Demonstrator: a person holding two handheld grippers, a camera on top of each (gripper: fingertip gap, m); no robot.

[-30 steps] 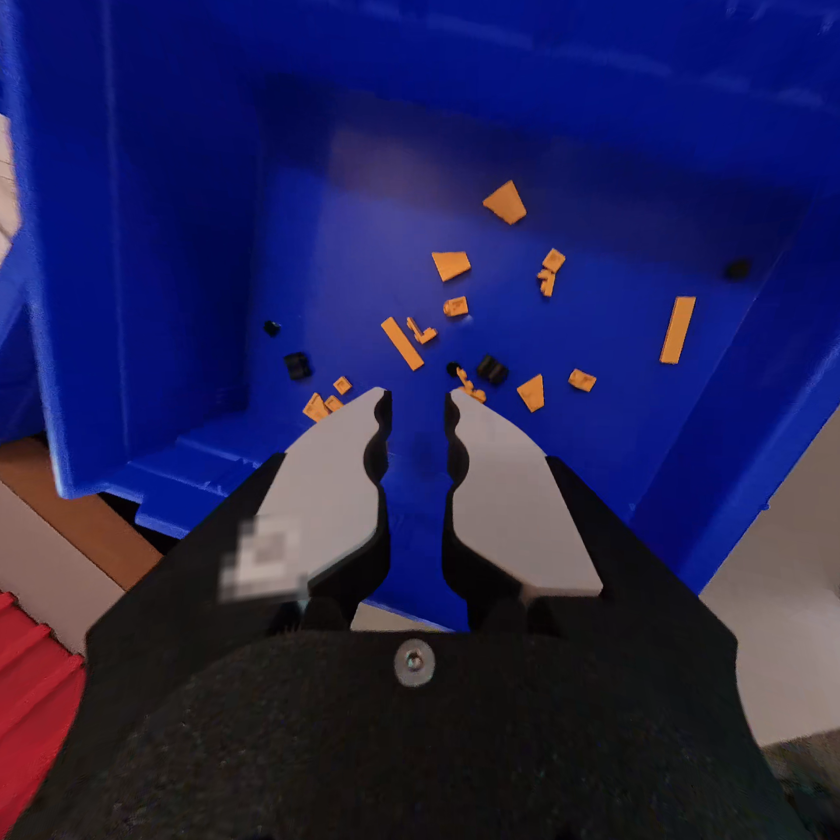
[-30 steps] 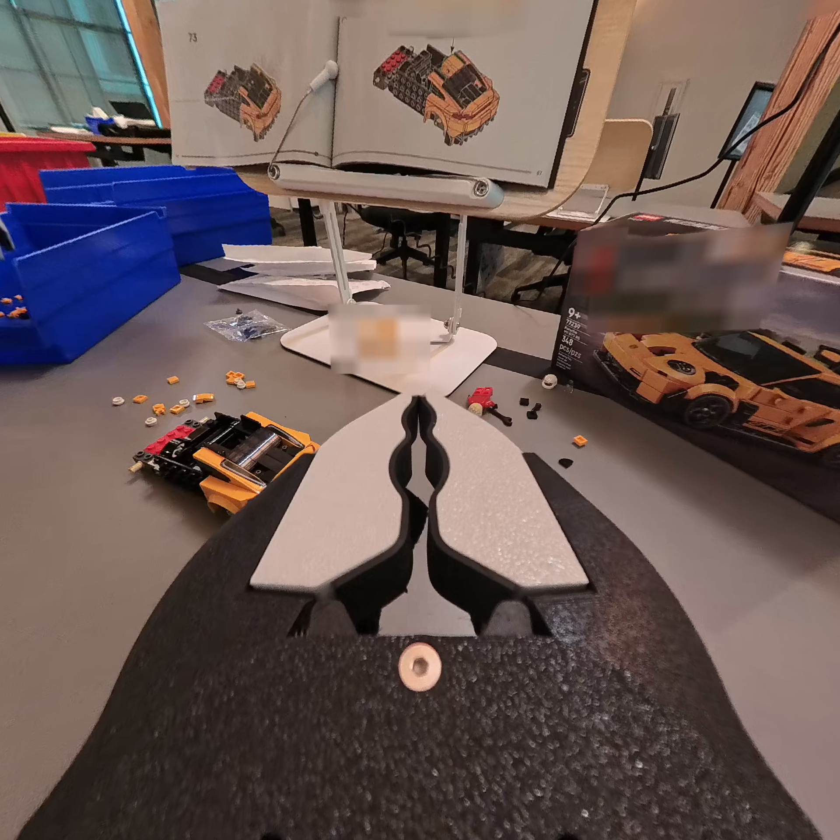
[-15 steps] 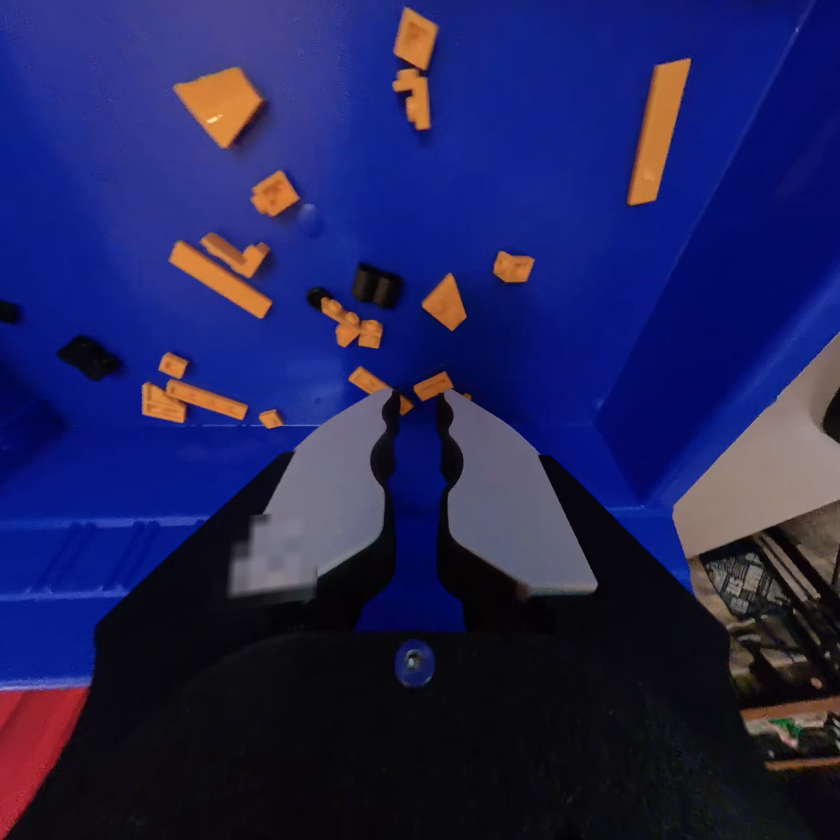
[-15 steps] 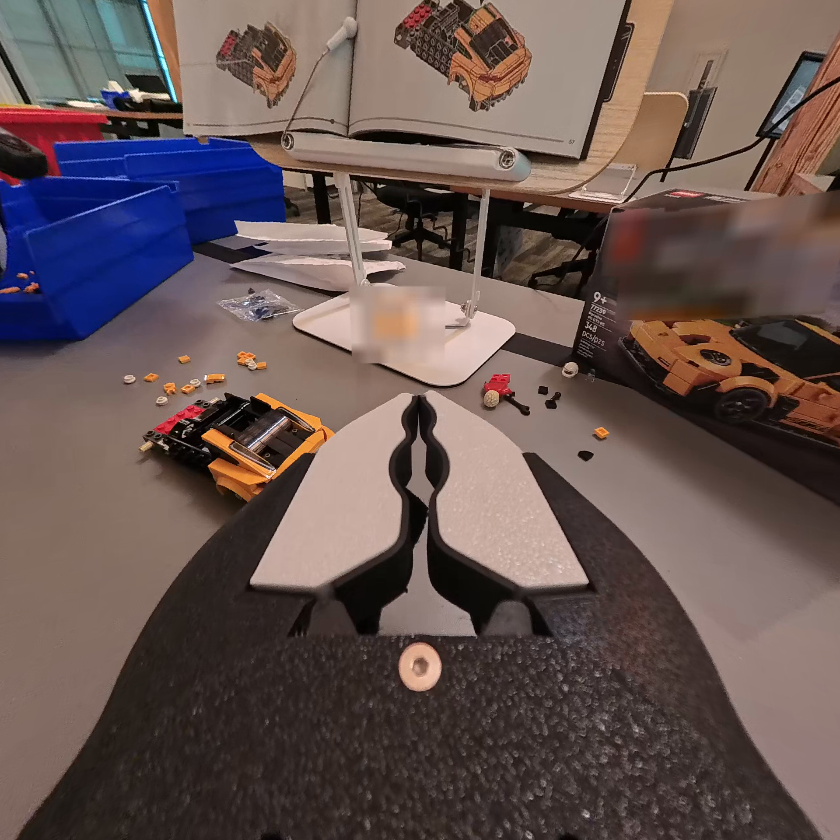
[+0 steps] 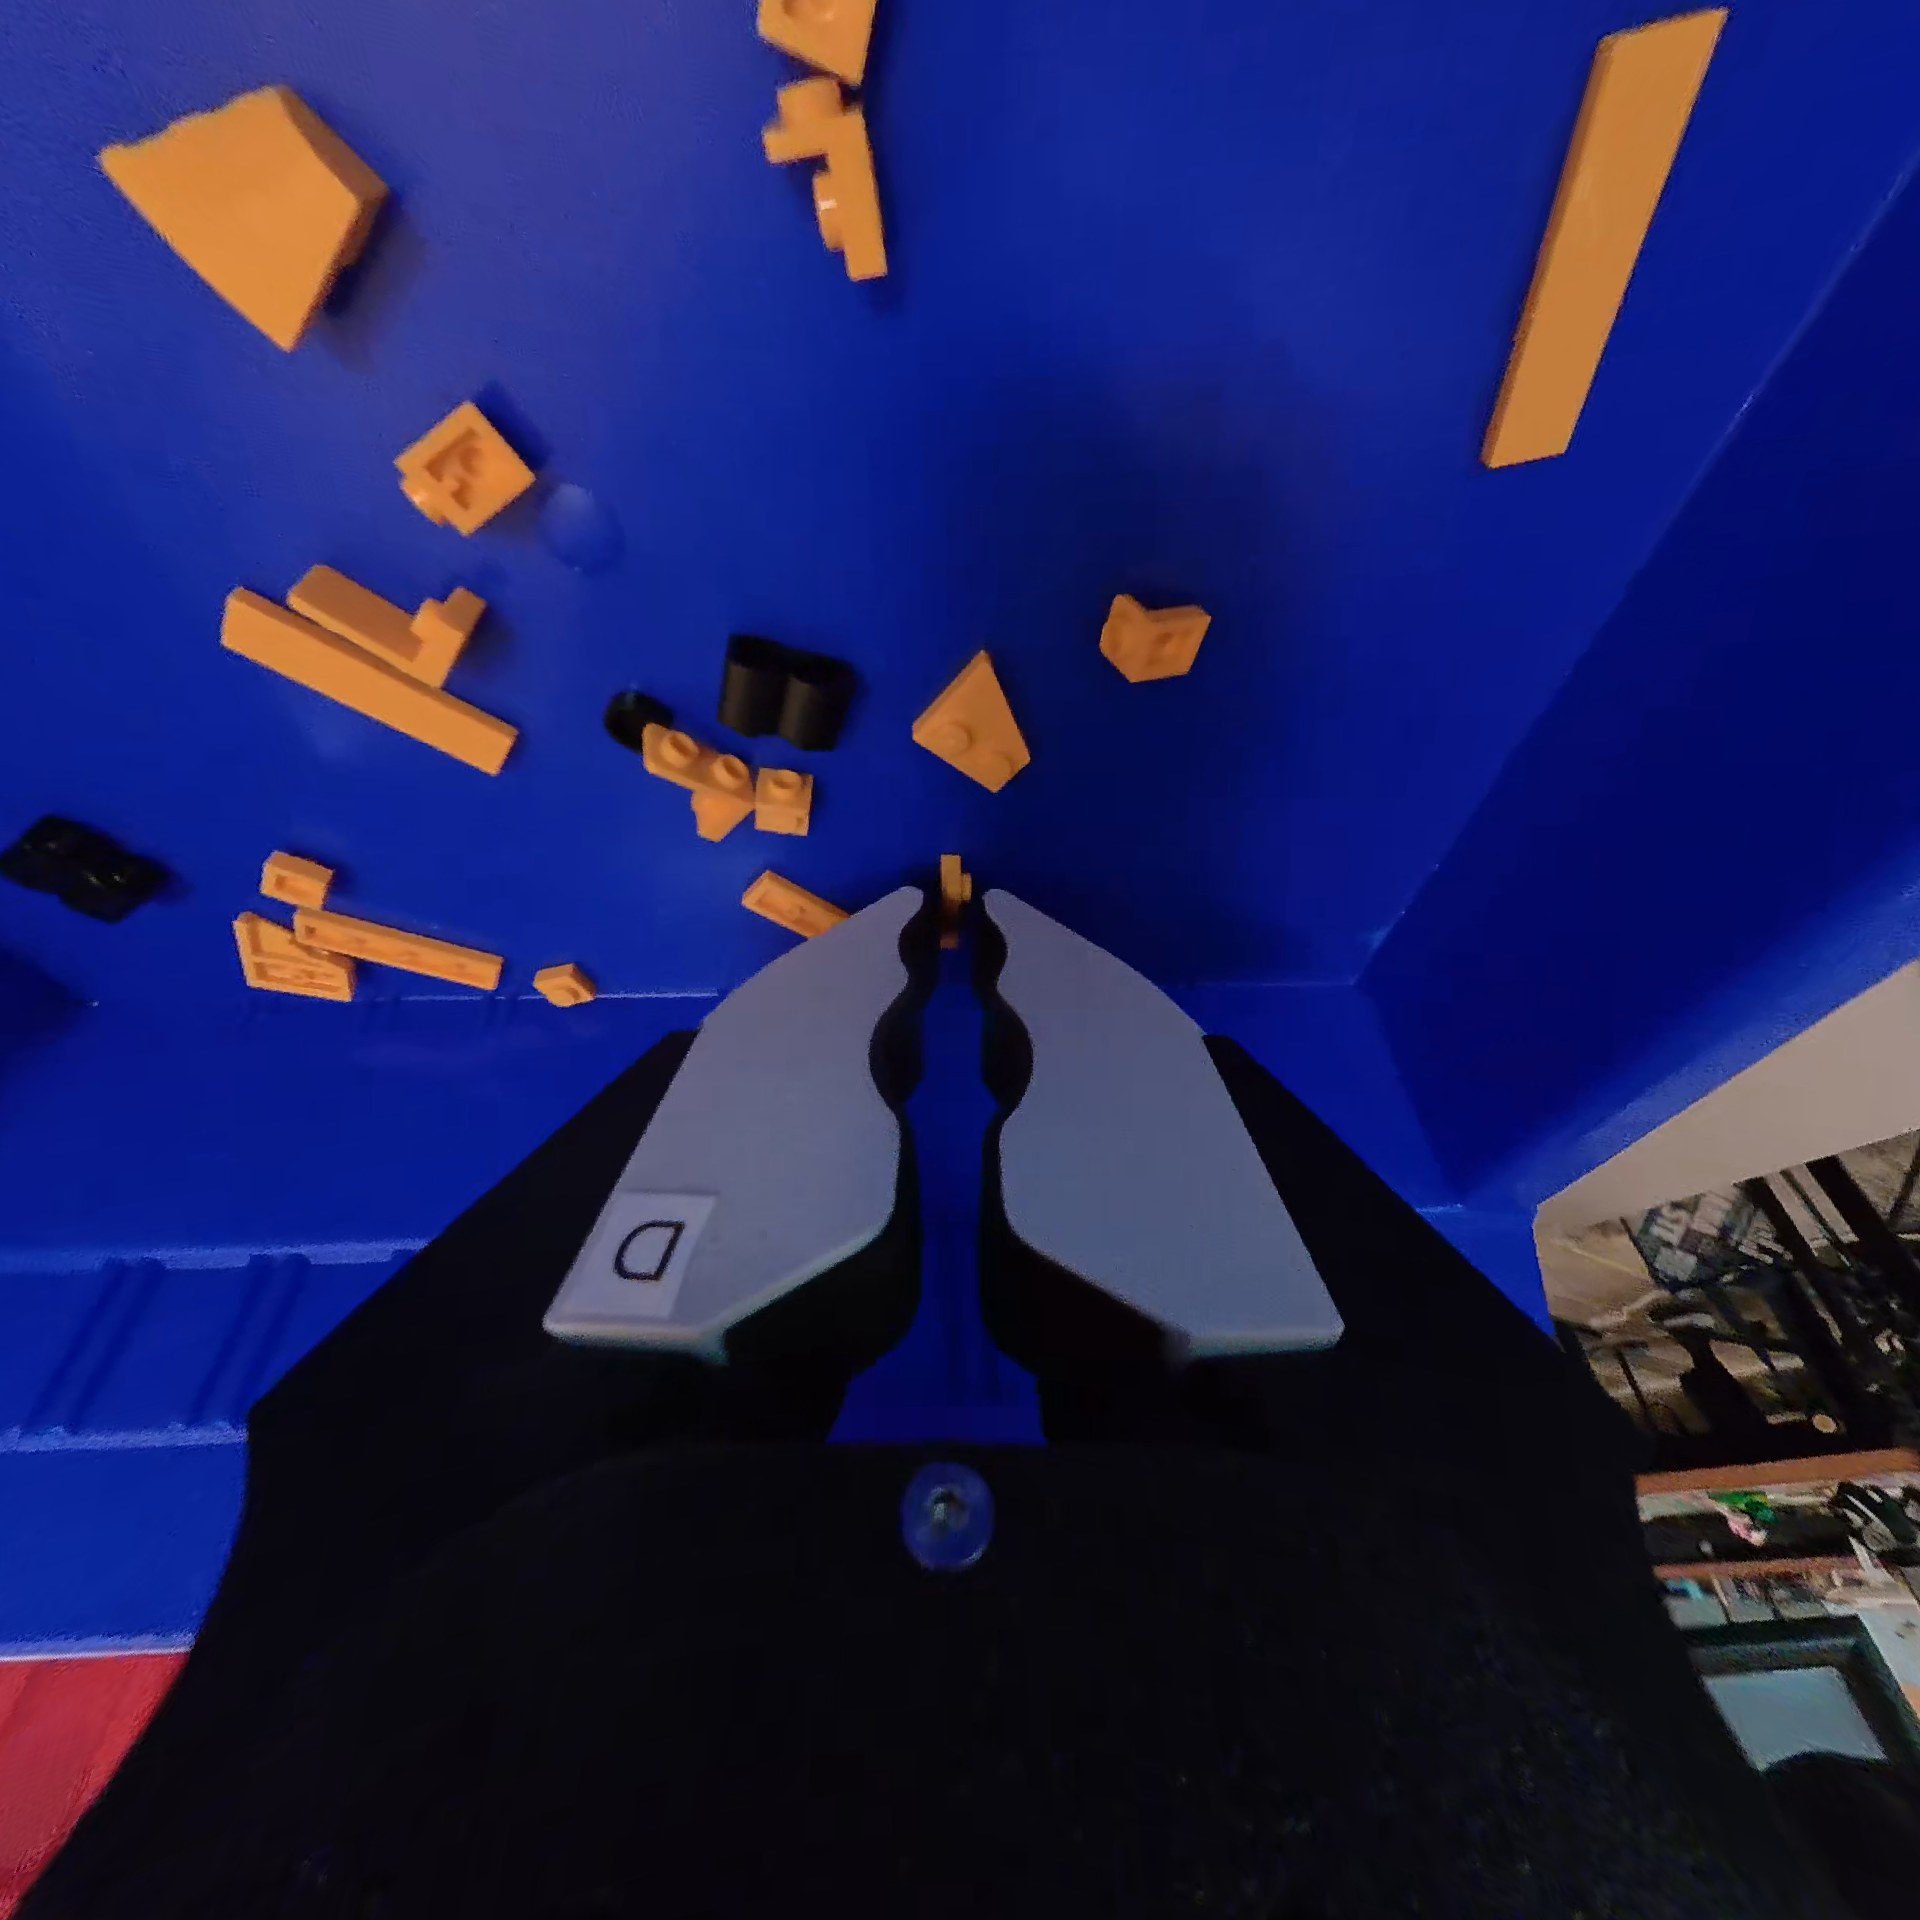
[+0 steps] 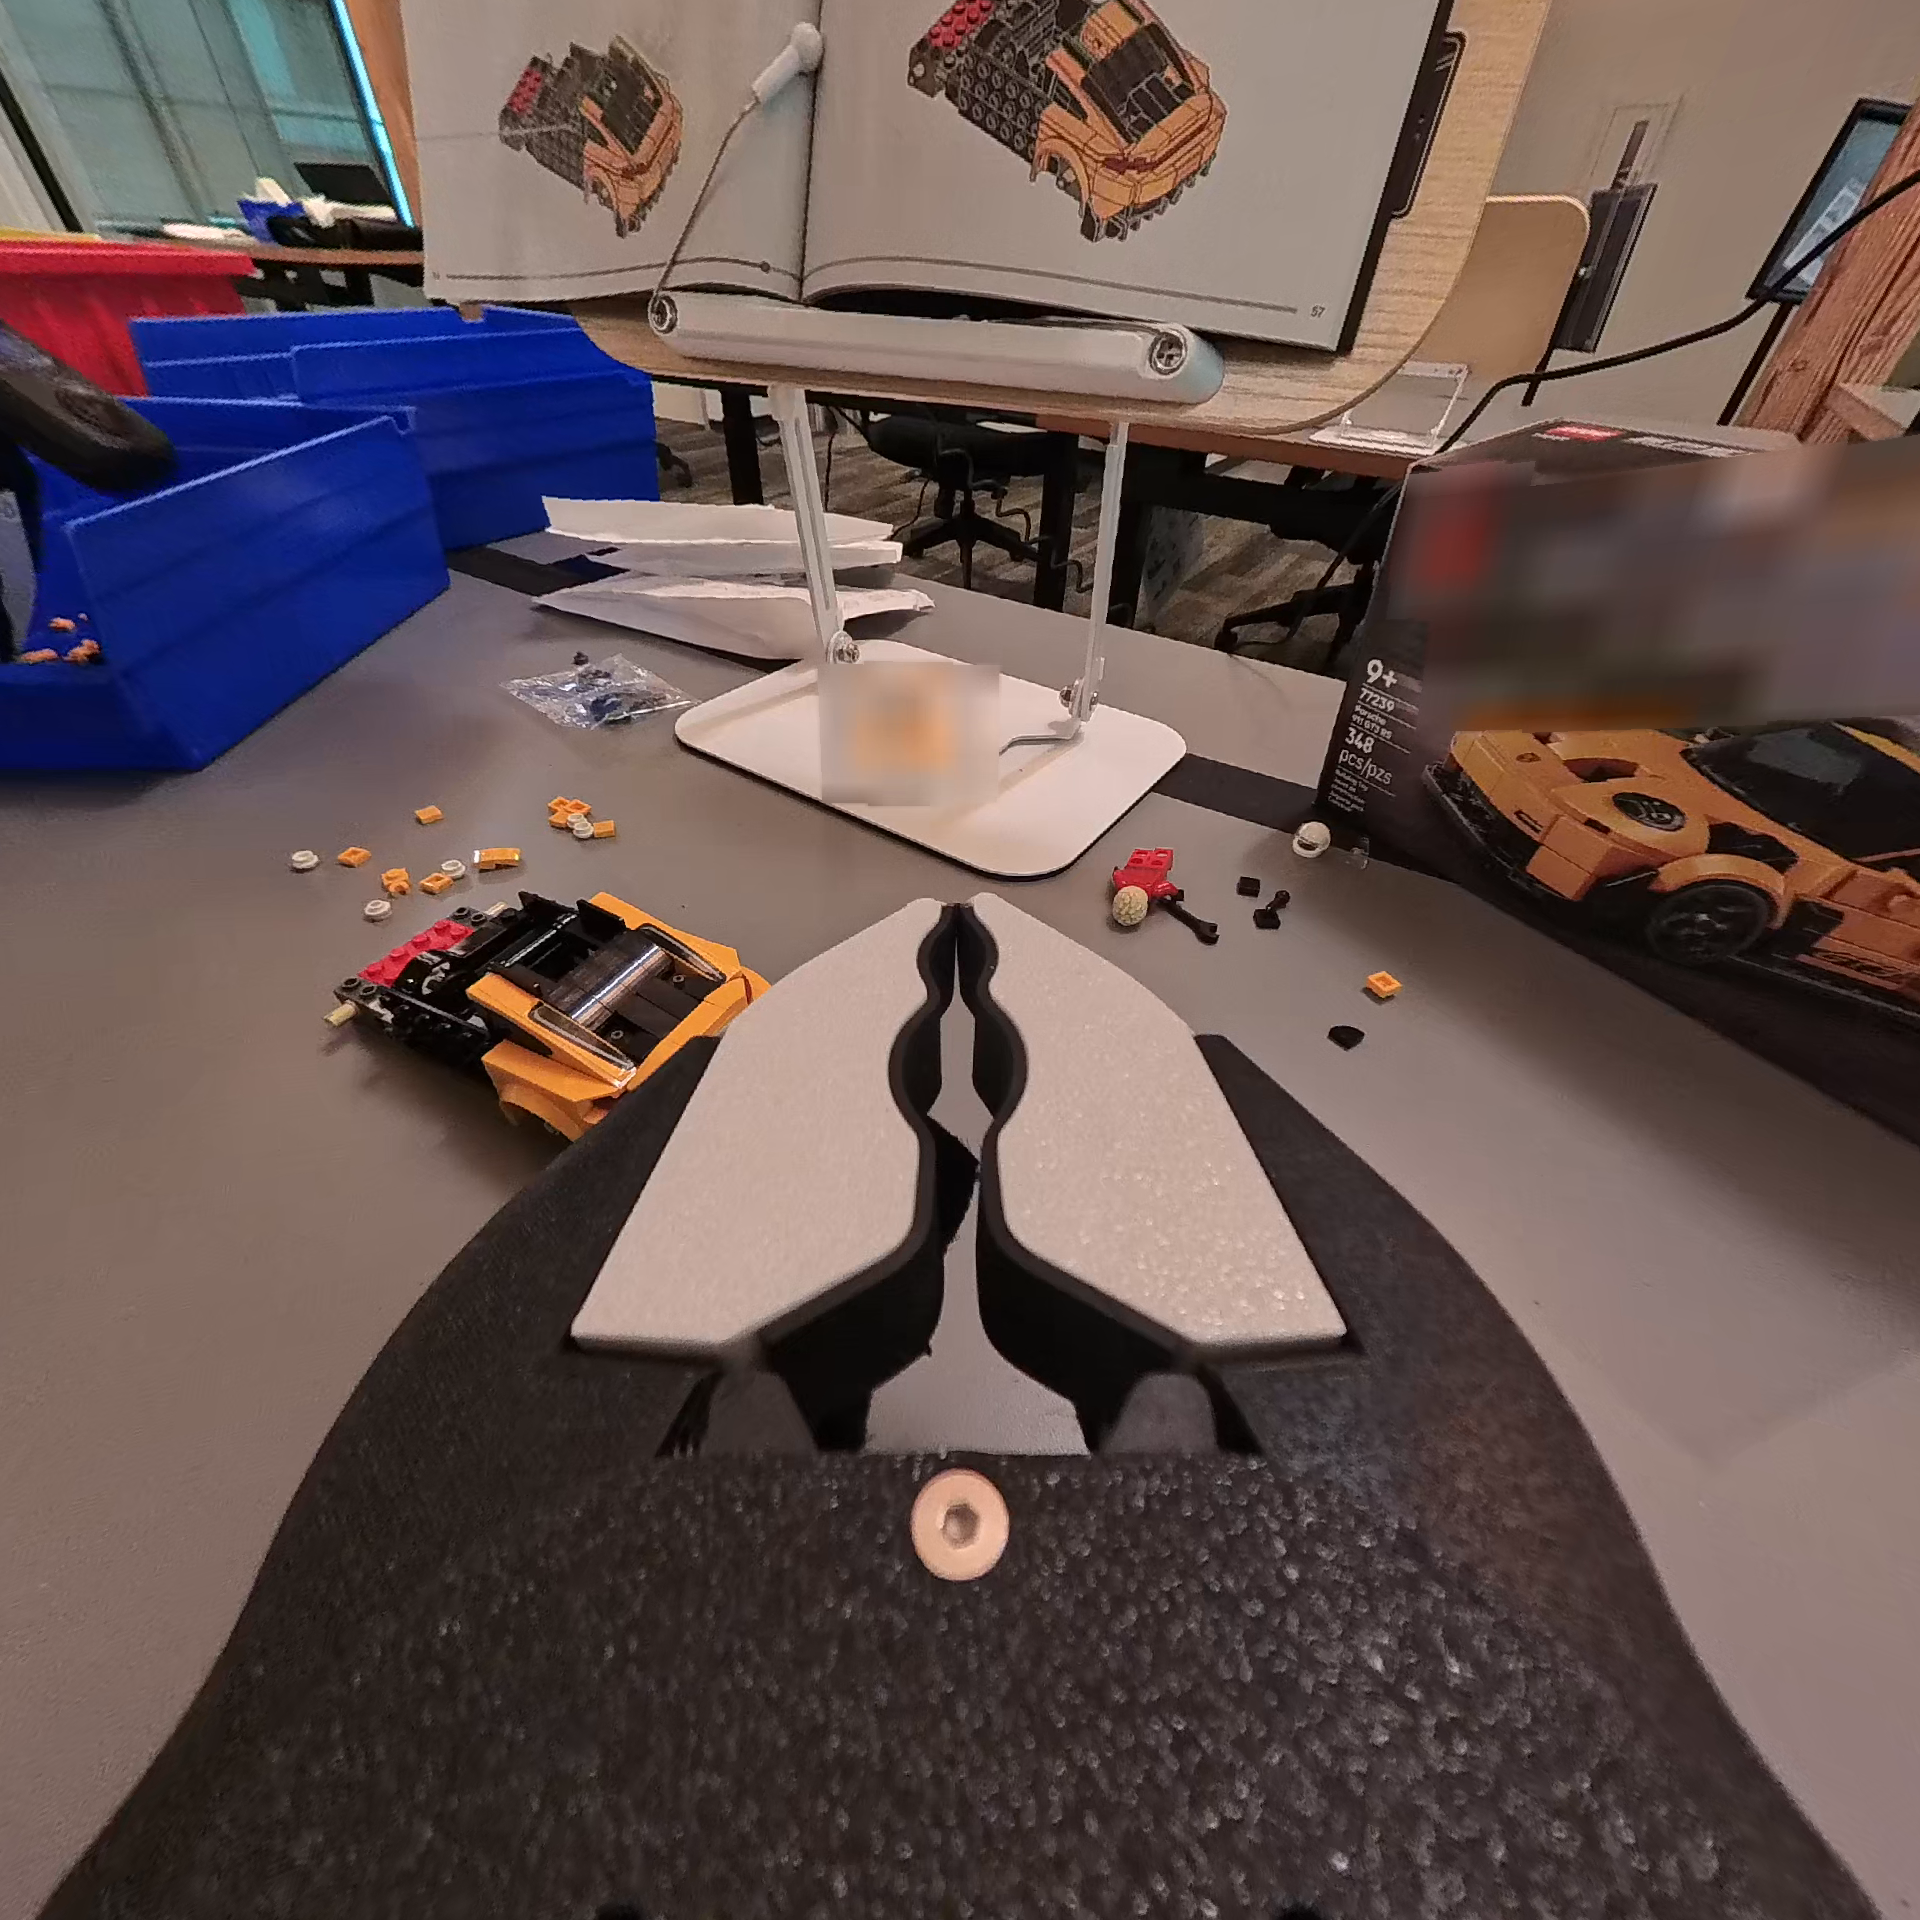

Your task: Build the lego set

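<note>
My left gripper point(image 5: 951, 902) is inside a blue bin point(image 5: 1039, 436) and is shut on a small orange lego piece point(image 5: 951, 891) held on edge between the tips. Several loose orange and black pieces lie on the bin floor, among them a long orange tile point(image 5: 1595, 244) and a black double cylinder point(image 5: 784, 694). My right gripper point(image 6: 954, 914) is shut and empty above the grey table point(image 6: 208, 1195). The part-built orange and black car point(image 6: 551, 1003) lies to its left. The left gripper's black body point(image 6: 73, 426) shows over the blue bin point(image 6: 239, 592) at far left.
An open instruction booklet point(image 6: 935, 135) stands on a white stand point(image 6: 935, 769). The set's box point(image 6: 1662, 748) is at the right. Small loose pieces point(image 6: 436, 862) lie behind the car, a red piece point(image 6: 1143, 873) and black bits lie near the stand. More blue bins point(image 6: 468, 405) and paper bags point(image 6: 717, 582) stand behind. Left tips to right tips: about 60 centimeters. My left gripper is the nearer one to the black double cylinder point(image 5: 784, 694): about 5 centimeters, against 55 centimeters. My right tips are about 50 centimeters from the long orange tile point(image 5: 1595, 244), my left tips only 10 centimeters.
My left gripper moved down into the bin and closed on a small orange piece, which now stands on edge between the tips. My right gripper drifted slightly forward, staying shut.
</note>
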